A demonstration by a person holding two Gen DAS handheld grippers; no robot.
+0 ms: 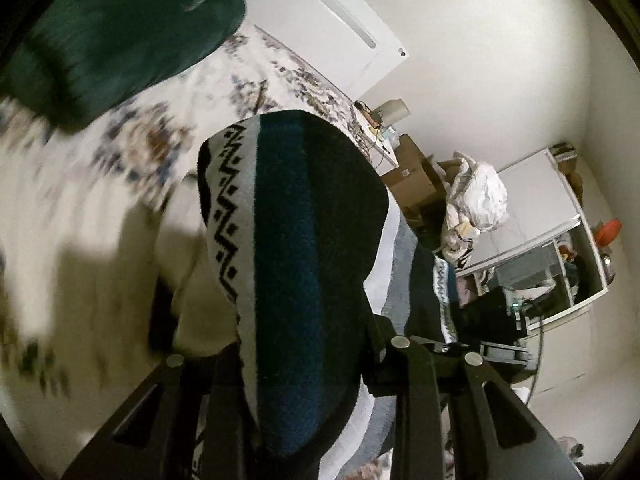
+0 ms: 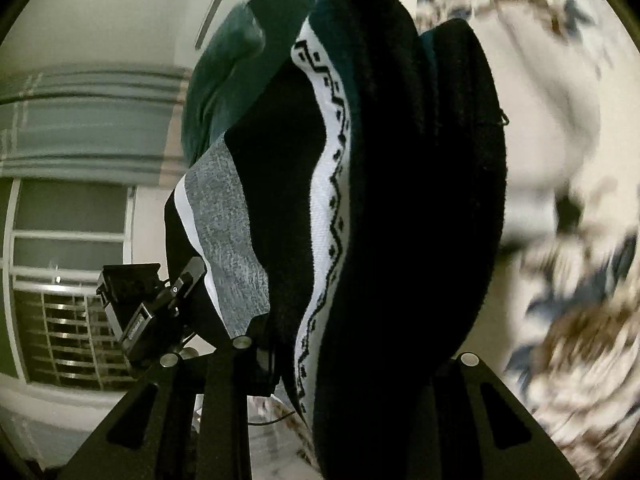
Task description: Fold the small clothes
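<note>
Knitted cloth fills the near part of both views — a small garment [image 1: 296, 280] banded in black, blue and white, with a black zigzag on the white stripe. In the left wrist view it bulges up between the two black fingers [image 1: 416, 400] of the left gripper [image 1: 304, 360] and hides their tips; the cloth runs down into the jaws, so the gripper is pinching the garment. Off to the right the same fabric stretches away toward the other gripper [image 1: 500, 350], whose dark frame shows low in the view.

From the right wrist, the garment [image 2: 400, 220] stands in a tall dark fold between the fingers [image 2: 224, 400] of the right gripper [image 2: 340, 360], which likewise clamp it, tips hidden. A grey marled panel [image 2: 228, 240] edged in white hangs to the left, reaching the left gripper [image 2: 148, 308]. So the garment is held up off the bed, stretched between the two tools.

Beyond it lies a pale bedcover [image 1: 120, 184] with a blurred blue and brown flower print. A dark green cloth [image 1: 120, 40] rests on the far side of the bed. Farther off, in the left wrist view, stand brown boxes [image 1: 412, 176], a heap of white fabric [image 1: 480, 200] and a white cabinet [image 1: 560, 240] against the wall. The right wrist view shows a barred window [image 2: 68, 320] far left.
</note>
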